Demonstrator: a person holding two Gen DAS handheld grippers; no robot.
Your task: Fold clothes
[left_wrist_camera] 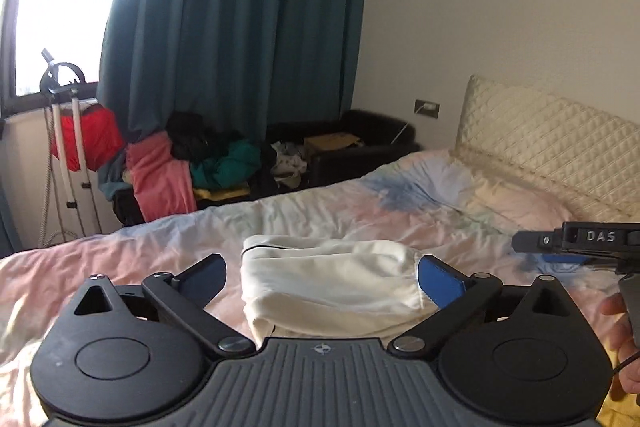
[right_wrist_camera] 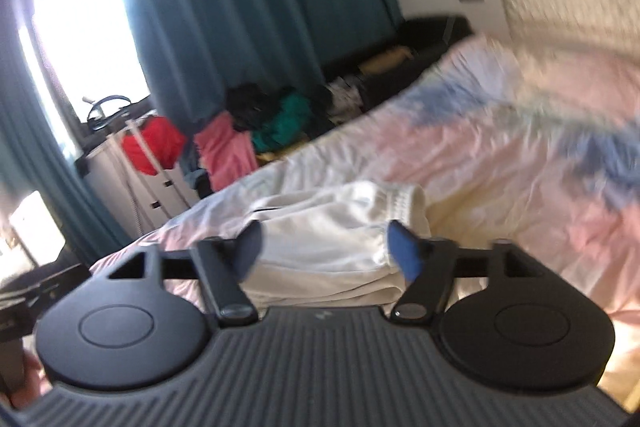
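A cream-white garment lies folded in a compact bundle on the pastel bedspread. My left gripper hovers just before it, open, blue pads spread wider than the bundle and holding nothing. The right gripper pokes in from the right edge of the left wrist view, a hand behind it. In the blurred right wrist view the same garment sits ahead, its ribbed band toward the right. My right gripper is open above its near edge, nothing between the pads.
A heap of pink, teal and black clothes lies beyond the bed's far side under a teal curtain. A stand with a red item is by the window. A quilted headboard and a pillow are at right.
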